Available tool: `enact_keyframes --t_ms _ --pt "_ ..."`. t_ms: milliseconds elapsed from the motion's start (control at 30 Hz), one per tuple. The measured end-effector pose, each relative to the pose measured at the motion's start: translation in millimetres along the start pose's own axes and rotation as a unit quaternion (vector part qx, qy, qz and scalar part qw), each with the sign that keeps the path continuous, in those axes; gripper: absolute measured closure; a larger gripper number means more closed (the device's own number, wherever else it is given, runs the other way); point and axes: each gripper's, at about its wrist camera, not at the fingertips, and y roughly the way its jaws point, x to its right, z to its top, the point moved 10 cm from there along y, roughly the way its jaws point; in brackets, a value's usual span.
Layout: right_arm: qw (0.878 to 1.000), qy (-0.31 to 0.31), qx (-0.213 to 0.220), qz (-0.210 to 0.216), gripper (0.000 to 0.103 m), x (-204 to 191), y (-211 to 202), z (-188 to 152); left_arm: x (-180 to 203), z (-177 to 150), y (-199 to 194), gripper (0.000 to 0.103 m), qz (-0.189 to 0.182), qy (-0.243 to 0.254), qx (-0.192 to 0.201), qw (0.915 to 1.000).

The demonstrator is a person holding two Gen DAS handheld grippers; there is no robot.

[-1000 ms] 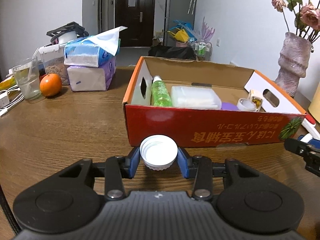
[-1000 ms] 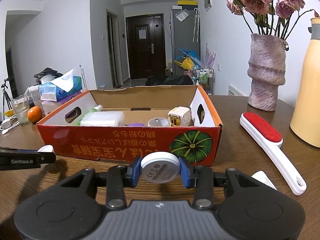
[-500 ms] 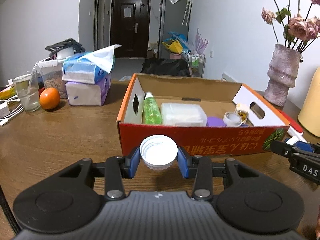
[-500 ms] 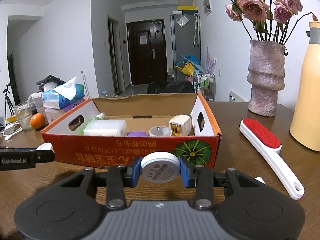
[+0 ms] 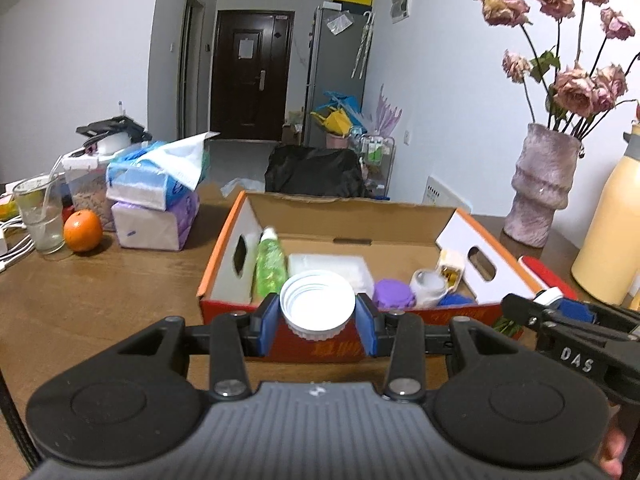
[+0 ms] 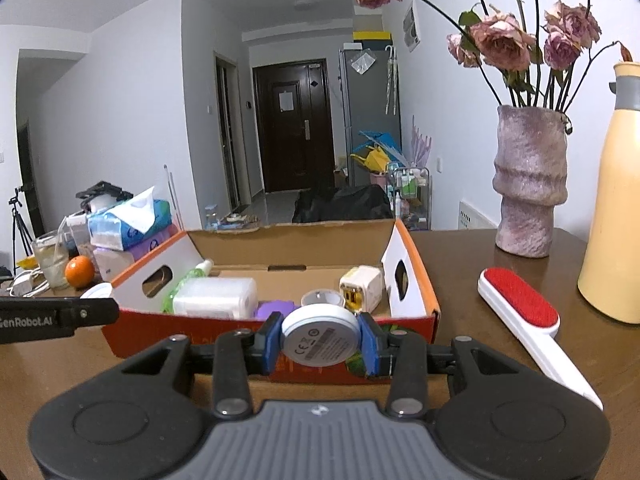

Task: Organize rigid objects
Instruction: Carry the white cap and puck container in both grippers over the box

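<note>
Worktop: brown wood grain, smooth with a low sheen. Box: corrugated cardboard, raw matt brown inside, glossy red-and-orange print outside, white on the end flaps. White cap: smooth plastic, ribbed around its skirt. White disc: smooth matt plastic with a printed grey label. Left gripper and right gripper: matt black plastic bodies, blue rubbery-looking pads, ridged grey housing, metallic pivot screws. Vase: rough, pitted, mottled pink-grey, matt. Yellow bottle: smooth, satin. Lint brush: glossy white plastic handle, red napped fabric face. Tumbler: clear glass. Tissue packs: shiny plastic wrap, soft paper.
</note>
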Motion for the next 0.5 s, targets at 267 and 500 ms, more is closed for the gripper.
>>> enact_keyframes --t_ms 267,500 --pt "1.000 0.006 0.011 -0.003 0.064 5 5 15 21 17 10 0.062 -0.010 0.001 0.015 0.9998" --pt "1.000 0.014 0.019 -0.006 0.064 13 16 26 27 28 24 0.062 -0.010 -0.003 0.019 0.9998"
